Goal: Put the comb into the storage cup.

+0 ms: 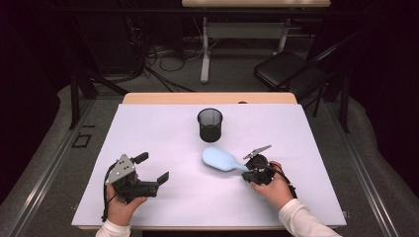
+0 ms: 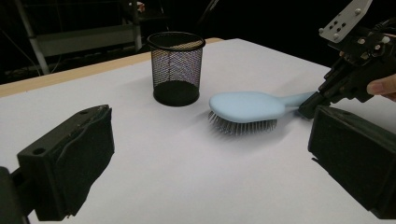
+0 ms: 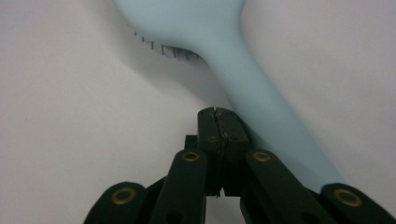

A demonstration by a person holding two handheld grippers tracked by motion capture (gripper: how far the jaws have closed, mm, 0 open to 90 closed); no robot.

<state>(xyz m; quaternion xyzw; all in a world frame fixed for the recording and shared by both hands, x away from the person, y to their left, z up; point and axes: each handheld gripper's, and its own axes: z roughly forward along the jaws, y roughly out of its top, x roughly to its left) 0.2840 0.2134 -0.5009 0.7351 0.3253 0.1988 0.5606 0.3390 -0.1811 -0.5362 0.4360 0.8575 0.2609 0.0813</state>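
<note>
Right tongs [image 1: 248, 174], closed empty beside the hairbrush [image 1: 220, 159] handle, are nudging it; left tongs [image 1: 152, 169] gaping. Next: reopen, grip handle.

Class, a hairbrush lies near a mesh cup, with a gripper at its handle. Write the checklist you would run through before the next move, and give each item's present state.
1. Hairbrush flat on the table, bristles down: ok.
2. Mesh cup upright: ok.
3. Right gripper holds the brush handle: not ok; its jaws are shut beside it.
4. Left gripper open and apart from the brush: ok.
5. Table between brush and cup bare: ok.
6. Cup empty inside: cannot tell.
</note>
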